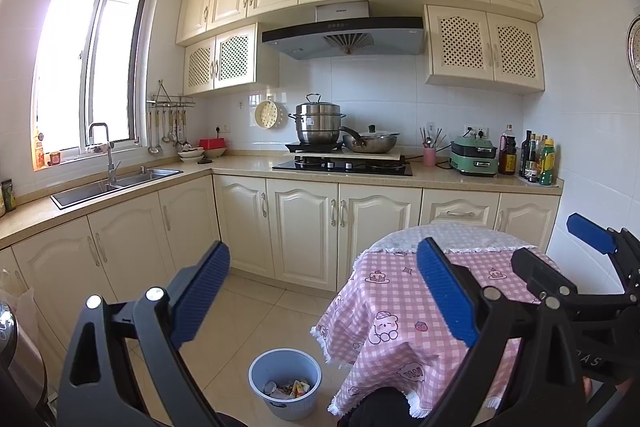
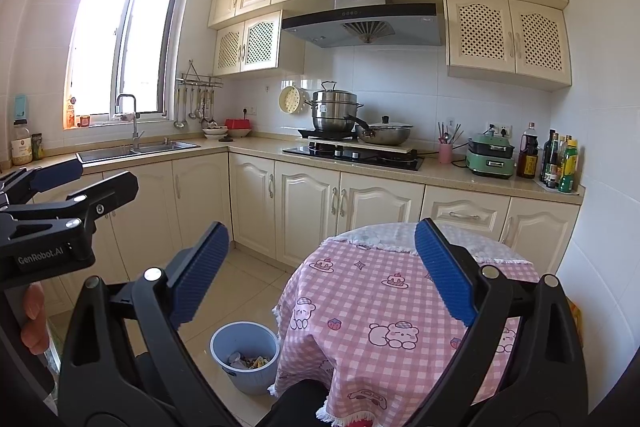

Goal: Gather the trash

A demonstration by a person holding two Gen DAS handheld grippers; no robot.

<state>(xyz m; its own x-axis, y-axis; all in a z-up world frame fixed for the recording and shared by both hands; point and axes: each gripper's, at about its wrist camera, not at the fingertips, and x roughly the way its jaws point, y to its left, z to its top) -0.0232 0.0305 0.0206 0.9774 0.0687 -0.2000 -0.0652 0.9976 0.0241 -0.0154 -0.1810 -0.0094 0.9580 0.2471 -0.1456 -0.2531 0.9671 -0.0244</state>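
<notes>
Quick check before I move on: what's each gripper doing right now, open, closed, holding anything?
Left gripper: open, holding nothing.
Right gripper: open, holding nothing.

Cream cabinets (image 1: 304, 223) wrap an L-shaped kitchen, beige floor tiles (image 1: 256, 311) below. Bright window (image 1: 92, 67) at 10 o'clock over the sink (image 1: 116, 183); range hood (image 1: 344, 35) at 12 o'clock, white tiled walls (image 1: 580, 67) all round.
</notes>
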